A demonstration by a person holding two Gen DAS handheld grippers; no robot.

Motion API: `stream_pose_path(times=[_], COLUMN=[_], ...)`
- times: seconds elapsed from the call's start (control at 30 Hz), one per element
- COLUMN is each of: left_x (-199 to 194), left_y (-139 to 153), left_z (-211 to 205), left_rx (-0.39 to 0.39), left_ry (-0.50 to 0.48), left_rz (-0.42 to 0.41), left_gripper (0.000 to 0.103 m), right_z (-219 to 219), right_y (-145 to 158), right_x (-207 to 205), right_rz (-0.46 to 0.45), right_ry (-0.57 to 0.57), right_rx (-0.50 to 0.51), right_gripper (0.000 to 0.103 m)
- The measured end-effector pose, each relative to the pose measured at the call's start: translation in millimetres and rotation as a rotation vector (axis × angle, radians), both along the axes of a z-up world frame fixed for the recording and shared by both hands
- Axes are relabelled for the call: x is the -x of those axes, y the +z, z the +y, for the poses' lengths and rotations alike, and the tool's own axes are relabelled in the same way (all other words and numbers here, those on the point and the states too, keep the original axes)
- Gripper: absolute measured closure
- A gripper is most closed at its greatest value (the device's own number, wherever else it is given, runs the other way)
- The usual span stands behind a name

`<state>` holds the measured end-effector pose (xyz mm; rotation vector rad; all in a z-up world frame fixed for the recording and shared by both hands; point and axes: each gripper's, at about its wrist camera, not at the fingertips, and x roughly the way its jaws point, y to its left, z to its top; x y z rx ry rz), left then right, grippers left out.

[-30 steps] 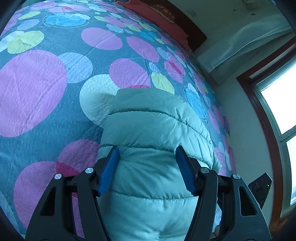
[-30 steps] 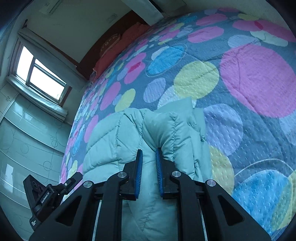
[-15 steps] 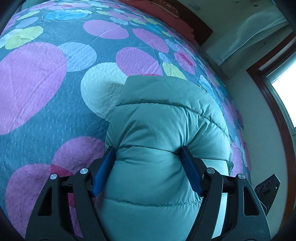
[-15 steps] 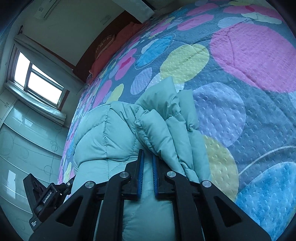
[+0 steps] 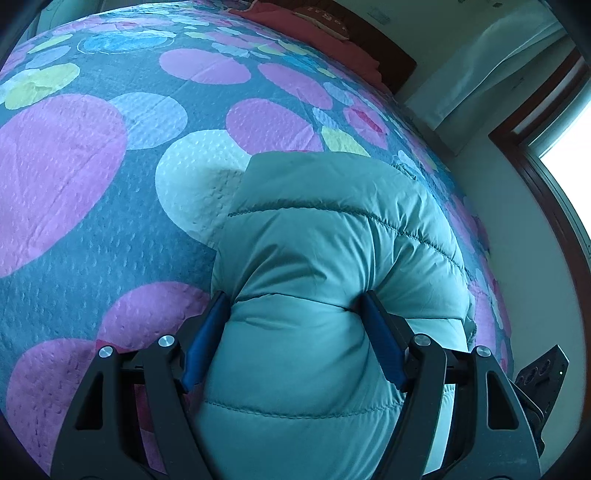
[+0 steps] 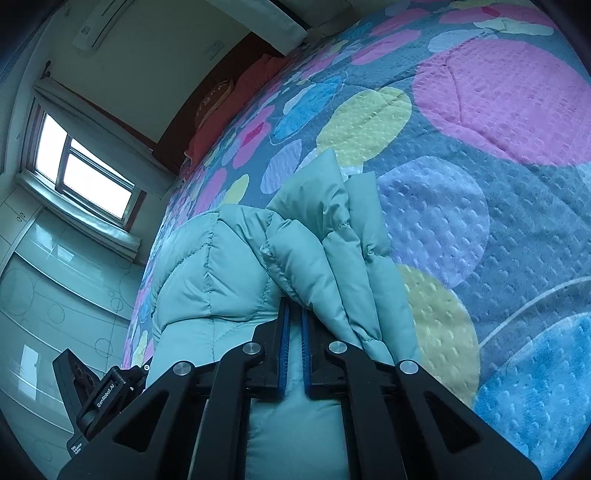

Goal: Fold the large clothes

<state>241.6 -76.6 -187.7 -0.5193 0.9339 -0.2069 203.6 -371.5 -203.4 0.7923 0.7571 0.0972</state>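
A teal puffer jacket lies bunched on the spotted bedspread. My left gripper has its blue pads set wide against both sides of a thick quilted roll, and the padding bulges out beyond them. In the right wrist view the jacket shows stacked folds leaning to the right. My right gripper has its jaws almost together, pinching a thin layer at the base of those folds. The jacket's near part is hidden under both grippers.
The bedspread stretches far to the right of the jacket. Red pillows lie at the headboard. A window and pale cabinet doors stand past the bed's edge. The other gripper's black body shows beside the jacket.
Both grippers have sunk toward the bed with the jacket. The left jaws have spread wider around the roll. The right jaws have closed from a small gap to nearly touching.
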Motion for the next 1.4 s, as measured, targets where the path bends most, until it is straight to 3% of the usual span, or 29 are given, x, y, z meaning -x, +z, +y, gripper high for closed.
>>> stream_pose_path(times=[0.17, 0.27, 0.33, 0.43, 0.57, 0.7, 0.8, 0.9, 1.0, 1.03, 1.1, 1.23, 1.4], left_x=[-3, 1, 8, 18, 21, 20, 15, 11, 9, 8, 8, 14, 18], left_y=[6, 11, 16, 15, -2, -5, -10, -8, -9, -10, -13, -10, 2], left_z=[11, 25, 40, 59, 64, 52, 41, 32, 28, 26, 26, 26, 30], left_rx=[0.046, 0.049, 0.077, 0.138, 0.232, 0.244, 0.277, 0.242, 0.261, 0.28, 0.312, 0.303, 0.313], left_ry=[-0.033, -0.001, 0.028, 0.052, 0.008, -0.05, -0.089, -0.12, -0.141, -0.153, -0.156, -0.162, -0.182], left_rz=[0.044, 0.082, 0.064, 0.057, 0.118, 0.095, 0.112, 0.099, 0.096, 0.096, 0.111, 0.088, 0.047], left_gripper=[0.028, 0.019, 0.019, 0.015, 0.011, 0.008, 0.003, 0.003, 0.004, 0.013, 0.017, 0.03, 0.038], right_z=[-3, -4, -8, -13, -17, -15, -13, -5, 2, 3, 3, 3, 11], right_y=[11, 24, 33, 44, 36, 9, 2, 0, -2, -3, -4, -7, 1], right_x=[3, 11, 20, 35, 44, 39, 38, 34, 31, 30, 29, 27, 29], right_rz=[0.016, 0.016, -0.01, -0.033, 0.003, 0.068, 0.042, 0.025, 0.018, 0.013, 0.008, -0.008, -0.041], right_ry=[0.007, -0.004, -0.011, -0.031, -0.023, -0.005, -0.008, 0.049, 0.074, 0.076, 0.079, 0.096, 0.092], right_rx=[-0.002, 0.011, 0.005, 0.038, 0.058, 0.019, -0.013, -0.037, -0.032, -0.031, -0.044, -0.102, -0.091], right_gripper=[0.094, 0.088, 0.062, 0.042, 0.036, 0.034, 0.028, 0.029, 0.031, 0.034, 0.045, 0.063, 0.073])
